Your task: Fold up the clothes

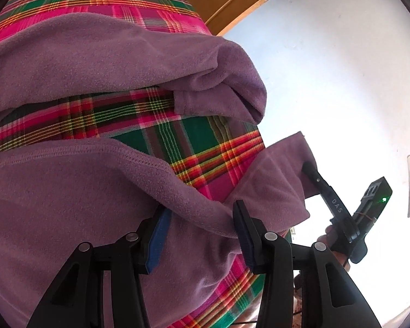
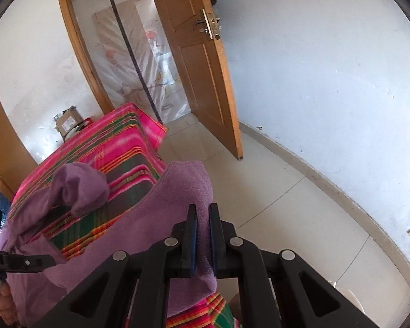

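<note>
My right tongs [image 2: 202,235] pinch a corner of the purple fleece [image 2: 161,213]; my left tongs [image 1: 202,235] stand wide around its hem, not pressing. It sprawls on the plaid-covered surface [image 1: 205,142] — soft, light, floppy — so I'd grip stitched edges.

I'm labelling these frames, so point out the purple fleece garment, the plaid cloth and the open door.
purple fleece garment [image 2: 155,213]: right wrist view, its front panel.
plaid cloth [image 1: 205,142]: left wrist view, green check.
open door [image 2: 202,65]: right wrist view, lower panel.
</note>
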Available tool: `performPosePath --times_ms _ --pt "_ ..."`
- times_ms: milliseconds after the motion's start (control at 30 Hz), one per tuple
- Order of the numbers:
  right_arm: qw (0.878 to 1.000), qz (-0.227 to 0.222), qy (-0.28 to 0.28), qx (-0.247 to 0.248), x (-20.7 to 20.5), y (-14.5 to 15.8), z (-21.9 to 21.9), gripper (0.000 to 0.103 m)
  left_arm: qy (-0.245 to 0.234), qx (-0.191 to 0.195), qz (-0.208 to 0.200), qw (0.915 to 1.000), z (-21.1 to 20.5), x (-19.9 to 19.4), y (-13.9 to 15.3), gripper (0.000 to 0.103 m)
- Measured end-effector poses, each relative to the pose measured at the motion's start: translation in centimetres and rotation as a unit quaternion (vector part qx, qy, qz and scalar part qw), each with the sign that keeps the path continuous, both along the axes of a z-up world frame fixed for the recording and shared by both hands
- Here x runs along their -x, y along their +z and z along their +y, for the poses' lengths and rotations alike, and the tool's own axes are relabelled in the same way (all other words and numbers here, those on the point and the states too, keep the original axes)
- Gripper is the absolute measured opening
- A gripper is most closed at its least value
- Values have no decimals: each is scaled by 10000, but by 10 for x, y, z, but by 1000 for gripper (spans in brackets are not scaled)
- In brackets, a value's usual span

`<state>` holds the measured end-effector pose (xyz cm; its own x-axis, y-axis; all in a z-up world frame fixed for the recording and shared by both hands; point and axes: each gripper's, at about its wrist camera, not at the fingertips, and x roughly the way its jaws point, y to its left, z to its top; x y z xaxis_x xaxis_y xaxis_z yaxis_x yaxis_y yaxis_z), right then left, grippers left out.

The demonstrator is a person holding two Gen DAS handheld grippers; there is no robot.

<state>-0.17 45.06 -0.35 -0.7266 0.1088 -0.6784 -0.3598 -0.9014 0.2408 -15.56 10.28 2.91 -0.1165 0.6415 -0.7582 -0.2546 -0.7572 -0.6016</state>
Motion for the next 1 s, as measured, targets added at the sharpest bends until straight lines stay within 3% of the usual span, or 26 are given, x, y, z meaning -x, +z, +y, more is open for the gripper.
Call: performPosePath --times_ms 600,1000 --pt "9985 -68 -543 -75 11 -10 39 8 206 47 105 9997 4 6 1 51" --pt "9970 -466 -579 -194 35 -27 48 8 162 41 95 9998 10 6 -1 51"
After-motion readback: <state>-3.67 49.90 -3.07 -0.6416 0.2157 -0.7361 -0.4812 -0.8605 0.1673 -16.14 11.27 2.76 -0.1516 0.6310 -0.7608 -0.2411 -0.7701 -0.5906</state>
